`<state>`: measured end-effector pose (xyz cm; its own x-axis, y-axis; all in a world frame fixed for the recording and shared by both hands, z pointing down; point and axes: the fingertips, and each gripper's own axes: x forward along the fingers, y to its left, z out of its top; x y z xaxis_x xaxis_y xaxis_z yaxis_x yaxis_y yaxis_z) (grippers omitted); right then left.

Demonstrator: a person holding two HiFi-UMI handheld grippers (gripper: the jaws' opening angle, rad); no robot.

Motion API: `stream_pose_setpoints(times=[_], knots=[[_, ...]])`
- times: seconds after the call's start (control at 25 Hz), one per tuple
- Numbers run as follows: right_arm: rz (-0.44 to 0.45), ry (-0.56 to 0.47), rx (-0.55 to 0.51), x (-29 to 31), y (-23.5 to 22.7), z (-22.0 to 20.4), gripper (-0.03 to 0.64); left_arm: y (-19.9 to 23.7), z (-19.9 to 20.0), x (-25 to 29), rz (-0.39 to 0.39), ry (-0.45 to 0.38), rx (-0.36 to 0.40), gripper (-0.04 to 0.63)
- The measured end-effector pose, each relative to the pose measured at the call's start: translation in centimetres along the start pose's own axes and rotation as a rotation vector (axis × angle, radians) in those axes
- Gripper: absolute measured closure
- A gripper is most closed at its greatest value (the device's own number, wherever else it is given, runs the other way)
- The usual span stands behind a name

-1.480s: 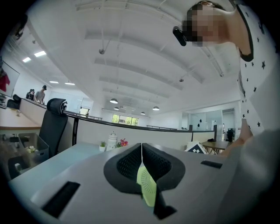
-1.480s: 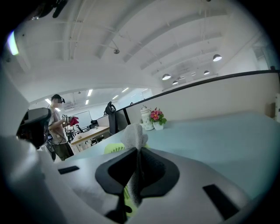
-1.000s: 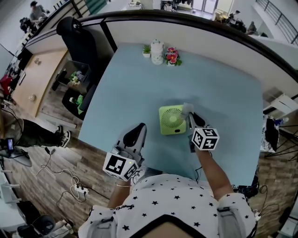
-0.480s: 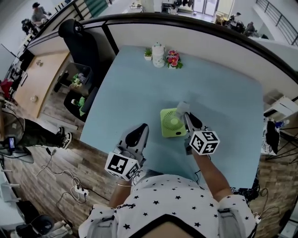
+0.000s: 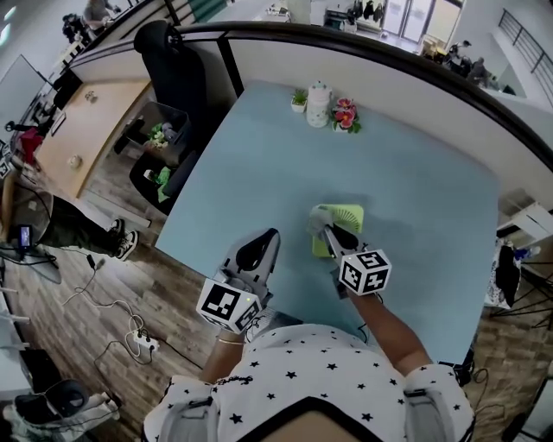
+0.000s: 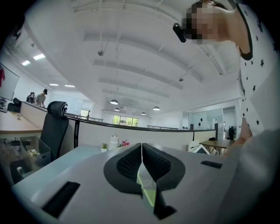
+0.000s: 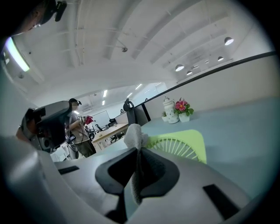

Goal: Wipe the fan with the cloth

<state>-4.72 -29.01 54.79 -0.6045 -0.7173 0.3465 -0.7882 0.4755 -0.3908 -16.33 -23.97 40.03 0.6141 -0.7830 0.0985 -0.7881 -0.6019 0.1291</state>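
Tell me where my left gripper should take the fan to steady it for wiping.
Probably the fan's solid square frame at its far edge, coming in from the left. The rim is flat and pinchable, the slatted grille is not, and the right gripper with the cloth covers the near-left side. The left gripper must open first.

I see an open-plan office: light-blue tabletop point(image 5: 259, 173) w/ low partition point(image 5: 285, 65), black office chair point(image 5: 173, 65), wooden desk point(image 5: 91, 129), other people point(image 5: 97, 10) farther off, ceiling lamps point(image 6: 113, 102), cables point(image 5: 104, 311) & power strip point(image 5: 143, 344) on wood floor point(image 5: 78, 293).
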Motion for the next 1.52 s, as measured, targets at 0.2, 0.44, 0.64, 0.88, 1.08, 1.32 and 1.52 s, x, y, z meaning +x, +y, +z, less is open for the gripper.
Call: stream_pose_setpoints(times=[0.2, 0.44, 0.64, 0.88, 1.08, 1.32, 1.52], knots=[[-0.003, 0.047, -0.022, 0.7, 0.2, -1.5, 0.595, 0.7, -0.4, -0.7, 0.019, 0.005, -0.007, 0.565], [-0.02, 0.08, -0.031, 1.3, -0.3, -2.7, 0.595, 0.8, -0.4, -0.8, 0.017, 0.006, -0.002, 0.565], [-0.034, 0.071, -0.031, 0.7, -0.8, -2.6, 0.595, 0.3, -0.6, -0.9, 0.01, 0.01, -0.004, 0.565], [-0.09, 0.042, -0.01, -0.8, -2.8, -1.8, 0.595, -0.2, -0.5, -0.6, -0.005, 0.009, -0.002, 0.565], [-0.157, 0.021, 0.008, -2.7, -5.3, -1.5, 0.595, -1.2, -0.4, 0.0, -0.034, 0.015, -0.001, 0.565], [-0.23, 0.003, 0.045, -4.6, -8.1, -1.8, 0.595, -1.7, -0.5, 0.4, -0.048, 0.014, 0.003, 0.565], [-0.272, -0.002, 0.064, -5.5, -9.4, -2.2, 0.595, -2.0, -0.6, 0.4, -0.052, 0.016, 0.003, 0.565]])
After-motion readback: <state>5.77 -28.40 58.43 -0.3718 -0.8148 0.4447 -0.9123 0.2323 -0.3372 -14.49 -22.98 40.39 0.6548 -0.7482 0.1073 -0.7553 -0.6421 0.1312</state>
